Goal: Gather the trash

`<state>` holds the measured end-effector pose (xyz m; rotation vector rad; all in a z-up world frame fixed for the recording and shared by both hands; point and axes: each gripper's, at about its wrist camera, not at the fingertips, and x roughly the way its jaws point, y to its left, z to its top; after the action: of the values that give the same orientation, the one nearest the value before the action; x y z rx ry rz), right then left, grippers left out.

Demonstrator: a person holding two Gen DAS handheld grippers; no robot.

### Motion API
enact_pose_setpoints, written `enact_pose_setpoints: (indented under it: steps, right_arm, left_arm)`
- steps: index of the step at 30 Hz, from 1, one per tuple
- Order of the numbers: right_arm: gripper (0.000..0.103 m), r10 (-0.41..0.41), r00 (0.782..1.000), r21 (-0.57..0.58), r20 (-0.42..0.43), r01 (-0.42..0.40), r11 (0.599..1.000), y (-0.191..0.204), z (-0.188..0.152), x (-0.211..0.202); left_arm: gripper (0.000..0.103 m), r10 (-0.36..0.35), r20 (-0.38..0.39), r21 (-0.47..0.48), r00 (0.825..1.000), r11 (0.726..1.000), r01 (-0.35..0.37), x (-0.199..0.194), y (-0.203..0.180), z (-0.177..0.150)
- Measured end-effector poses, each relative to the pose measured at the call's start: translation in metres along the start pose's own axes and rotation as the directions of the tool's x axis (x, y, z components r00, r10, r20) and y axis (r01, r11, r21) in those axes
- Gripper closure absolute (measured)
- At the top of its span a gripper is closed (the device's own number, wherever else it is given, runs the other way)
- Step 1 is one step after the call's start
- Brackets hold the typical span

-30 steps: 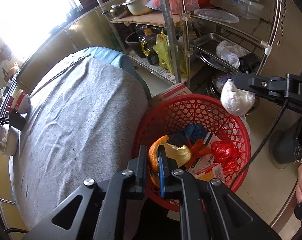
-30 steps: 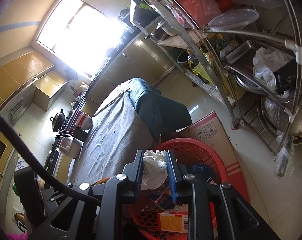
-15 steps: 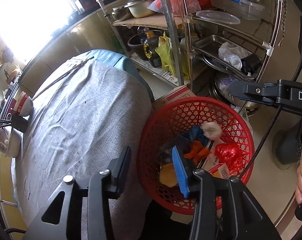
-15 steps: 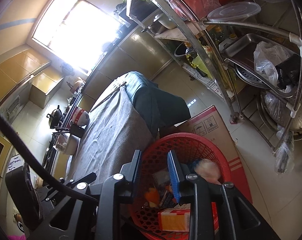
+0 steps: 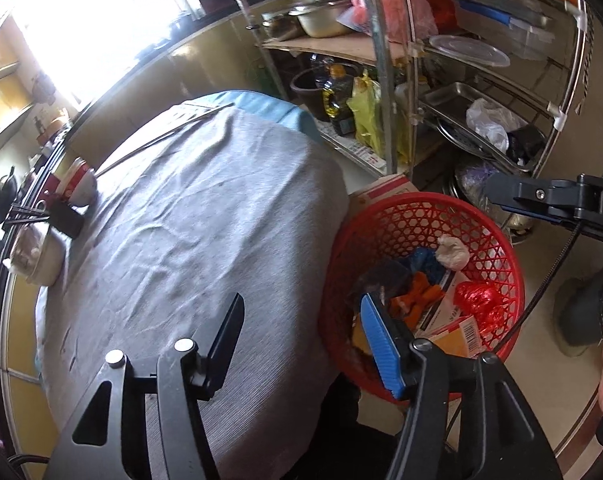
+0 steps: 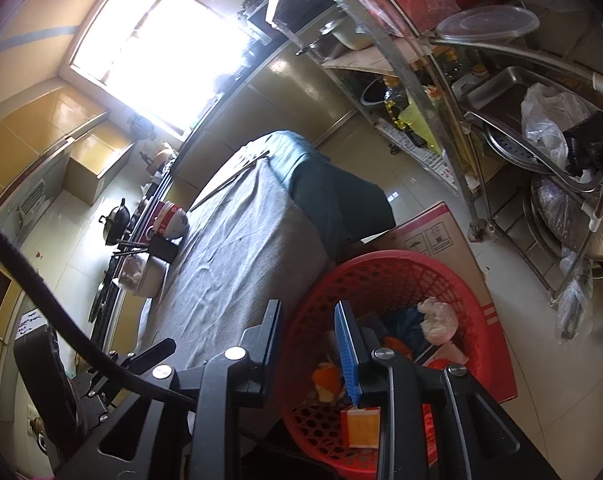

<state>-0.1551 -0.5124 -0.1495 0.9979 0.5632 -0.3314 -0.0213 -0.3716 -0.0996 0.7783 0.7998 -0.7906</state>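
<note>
A red mesh basket [image 5: 405, 220] stands on the floor beside the table; it also shows in the right wrist view [image 6: 385, 276]. In it lie a white crumpled tissue [image 5: 453, 252], orange peel [image 5: 419, 296], a red wrapper [image 5: 481, 300] and small cartons. My left gripper [image 5: 301, 320] is open and empty over the table edge, next to the basket. My right gripper [image 6: 309, 324] is open and empty above the basket's left rim; its arm shows in the left wrist view [image 5: 549, 200]. The tissue [image 6: 439, 318] and peel [image 6: 327, 376] lie below it.
The table has a grey cloth [image 5: 189, 240], with bowls [image 5: 77, 188] and a pot [image 5: 37, 256] at its far left edge. A metal rack [image 5: 393, 80] with kitchenware stands behind the basket. A cardboard box [image 6: 441, 236] lies by the basket.
Both grippers opened. The orange peel fell from the left one and the white tissue from the right one into the basket. Both grippers then drew back toward the table.
</note>
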Motion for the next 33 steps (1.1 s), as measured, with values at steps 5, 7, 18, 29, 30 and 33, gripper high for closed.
enact_pose_setpoints:
  steps: [5, 7, 18, 29, 30, 33]
  right_arm:
    - [0.036, 0.014, 0.998, -0.066, 0.056, -0.010, 0.998, 0.029, -0.011, -0.017]
    - [0.036, 0.005, 0.997, -0.106, 0.076, 0.003, 0.994, 0.042, -0.016, -0.024]
    - [0.036, 0.031, 0.993, -0.252, 0.111, -0.002, 0.968, 0.109, -0.058, -0.050]
    - [0.036, 0.118, 0.991, -0.418, 0.059, -0.083, 0.904, 0.183, -0.099, -0.056]
    - [0.036, 0.124, 0.991, -0.436, 0.055, -0.088, 0.895, 0.191, -0.103, -0.056]
    - [0.036, 0.141, 0.989, -0.484, 0.049, -0.100, 0.869, 0.215, -0.116, -0.054]
  left_arm:
    - [0.033, 0.044, 0.051, -0.053, 0.998, 0.998, -0.042, -0.027, 0.022, -0.017]
    - [0.030, 0.062, 0.071, -0.077, 0.996, 0.995, -0.056, -0.037, 0.031, -0.025]
    - [0.027, 0.189, 0.147, -0.262, 0.971, 0.954, -0.146, -0.104, 0.087, -0.085]
    - [0.027, 0.352, 0.165, -0.486, 0.921, 0.842, -0.235, -0.171, 0.150, -0.148]
    - [0.027, 0.363, 0.165, -0.501, 0.917, 0.832, -0.239, -0.175, 0.155, -0.152]
    - [0.027, 0.398, 0.165, -0.551, 0.903, 0.796, -0.250, -0.187, 0.173, -0.165]
